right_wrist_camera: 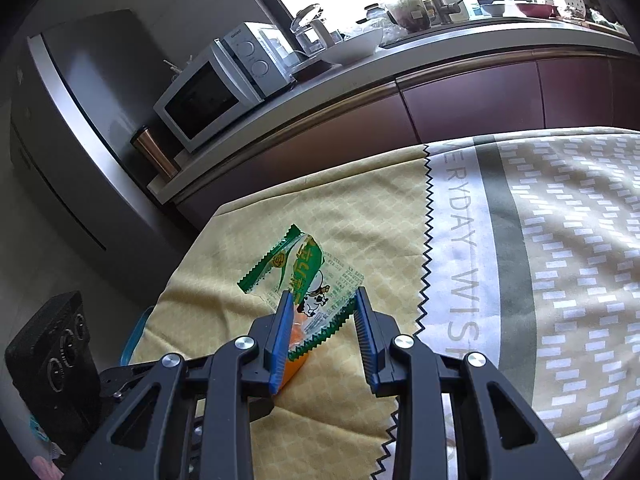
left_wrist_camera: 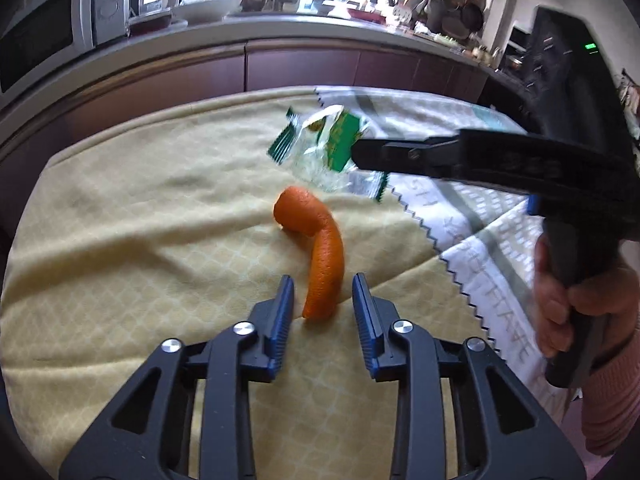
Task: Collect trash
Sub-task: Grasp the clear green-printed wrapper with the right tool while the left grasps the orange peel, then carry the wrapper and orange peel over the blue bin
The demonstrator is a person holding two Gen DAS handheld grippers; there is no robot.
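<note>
- Left wrist view: the left claw (left_wrist_camera: 323,294) stands open around the near end of an orange peel (left_wrist_camera: 316,248) lying on the yellow cloth (left_wrist_camera: 140,240) covering the table. Beyond it, the right claw (left_wrist_camera: 360,152) reaches over a green-and-clear wrapper (left_wrist_camera: 320,140).
- Right wrist view: the right claw (right_wrist_camera: 323,300), open, straddles the wrapper (right_wrist_camera: 304,272), touching nothing firmly.
- Risk: closing too high, the pads may skate off the curved peel, or pinch cloth with the flimsy wrapper and drag it.
</note>
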